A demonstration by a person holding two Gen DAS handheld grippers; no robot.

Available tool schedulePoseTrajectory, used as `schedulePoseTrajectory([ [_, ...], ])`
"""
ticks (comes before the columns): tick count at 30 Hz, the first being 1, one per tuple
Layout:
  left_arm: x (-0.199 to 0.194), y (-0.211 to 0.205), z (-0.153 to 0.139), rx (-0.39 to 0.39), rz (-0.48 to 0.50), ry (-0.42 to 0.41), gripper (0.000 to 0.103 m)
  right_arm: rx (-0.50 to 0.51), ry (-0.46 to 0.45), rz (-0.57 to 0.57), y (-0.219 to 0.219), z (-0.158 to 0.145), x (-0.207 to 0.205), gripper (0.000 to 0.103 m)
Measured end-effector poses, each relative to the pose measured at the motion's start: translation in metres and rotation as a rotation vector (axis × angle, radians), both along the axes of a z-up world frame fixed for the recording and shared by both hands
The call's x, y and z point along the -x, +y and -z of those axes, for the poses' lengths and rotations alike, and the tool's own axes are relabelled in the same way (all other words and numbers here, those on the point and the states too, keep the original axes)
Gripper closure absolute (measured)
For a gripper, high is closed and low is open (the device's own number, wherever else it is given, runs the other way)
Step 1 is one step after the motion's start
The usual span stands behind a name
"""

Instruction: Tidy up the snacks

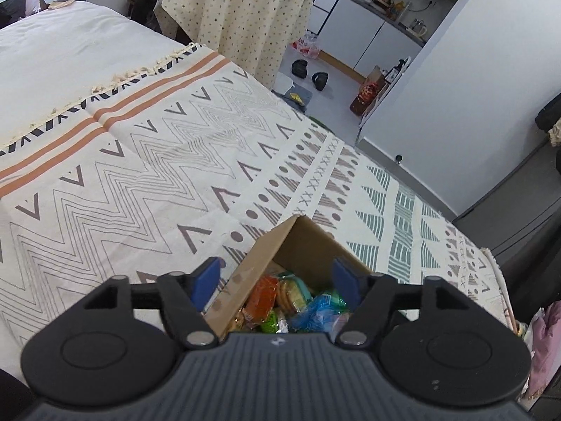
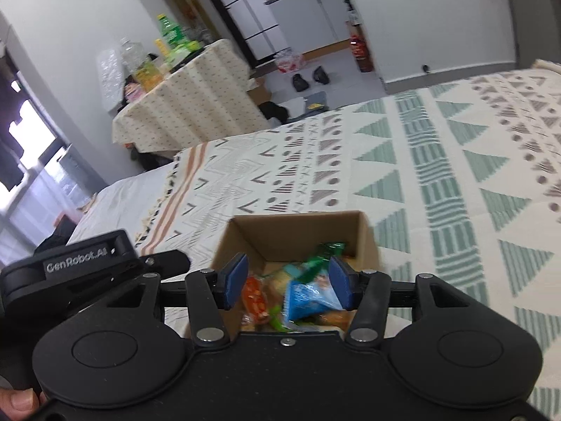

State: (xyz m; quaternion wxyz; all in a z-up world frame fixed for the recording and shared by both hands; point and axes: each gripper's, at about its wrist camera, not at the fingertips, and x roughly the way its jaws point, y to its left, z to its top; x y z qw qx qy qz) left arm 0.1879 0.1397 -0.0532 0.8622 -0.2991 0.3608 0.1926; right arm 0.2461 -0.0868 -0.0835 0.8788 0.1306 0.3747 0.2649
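Note:
An open cardboard box [image 1: 259, 256] stands on the patterned bedspread and also shows in the right wrist view [image 2: 298, 231]. It holds several snack packets: an orange one [image 1: 261, 296], biscuits [image 1: 291, 291] and a blue one [image 1: 317, 312]; in the right wrist view the blue packet [image 2: 305, 298] and an orange one [image 2: 254, 296] lie inside. My left gripper [image 1: 277, 280] is open and empty above the box. My right gripper [image 2: 289, 282] is open and empty above the box. The left gripper's body [image 2: 87, 259] shows at the left of the right wrist view.
The bedspread [image 1: 157, 161] covers the bed around the box. A table with a dotted cloth [image 2: 182, 105] carrying bottles and packets stands beyond the bed. Shoes [image 1: 308, 73] lie on the floor. A white wall [image 1: 455, 87] is beside the bed.

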Motion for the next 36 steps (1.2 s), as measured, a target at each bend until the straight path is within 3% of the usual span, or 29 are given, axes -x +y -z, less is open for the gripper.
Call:
schedulePoseTrajectory([
  [8,0.003,-0.012,0.004,-0.008,0.043,0.039,0.020,-0.013,0.014,0.074,-0.034,-0.003,0.013,0.042],
  [18,0.014,-0.039,-0.014,-0.056,0.105,0.034,0.011,-0.029,-0.015,0.113,-0.061,-0.022,0.039,0.013],
  [36,0.057,-0.079,-0.051,-0.106,0.199,0.024,0.000,0.000,-0.072,0.150,-0.104,-0.049,0.093,0.000],
])
